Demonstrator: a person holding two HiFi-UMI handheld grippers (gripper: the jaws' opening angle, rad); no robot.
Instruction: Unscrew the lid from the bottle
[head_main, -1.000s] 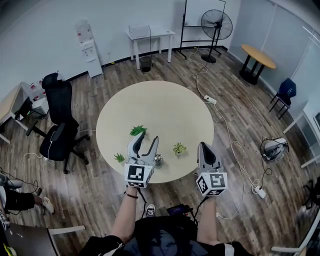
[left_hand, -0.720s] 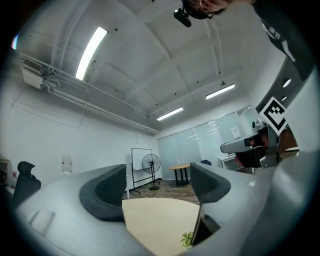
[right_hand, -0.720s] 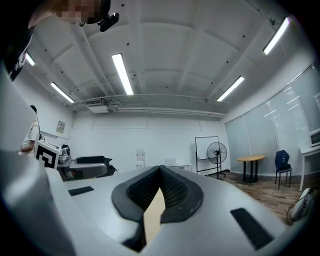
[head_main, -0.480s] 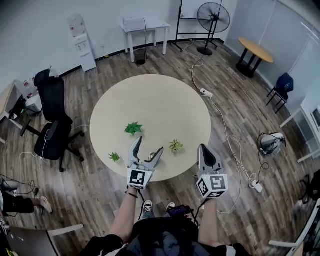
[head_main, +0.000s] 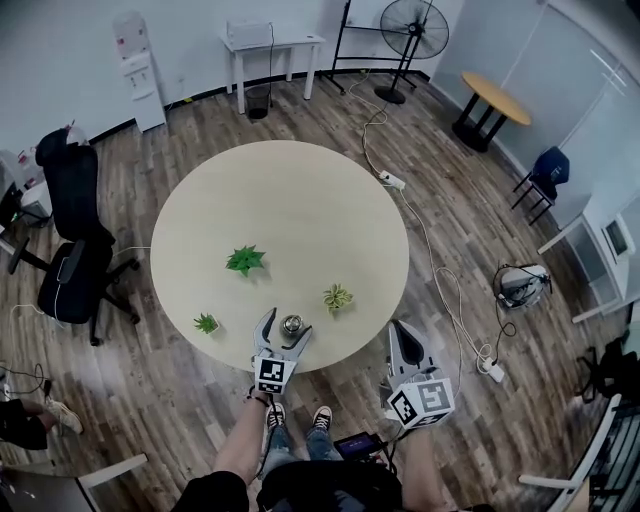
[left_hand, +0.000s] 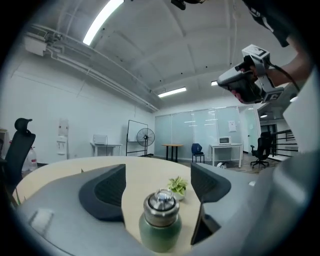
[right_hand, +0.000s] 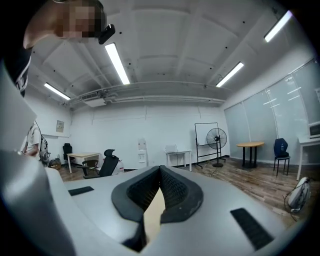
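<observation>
Straddling bottle (left_hand: 160, 223), left jaws just opened.

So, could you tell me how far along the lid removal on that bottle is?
Done: nothing yet; the steel lid sits on the green bottle. In hand: the left claw has just been opening its jaws, which straddle the bottle, pads clear of it. The right claw is shut and empty. Left: grip the bottle, take the lid, unscrew it.
</observation>
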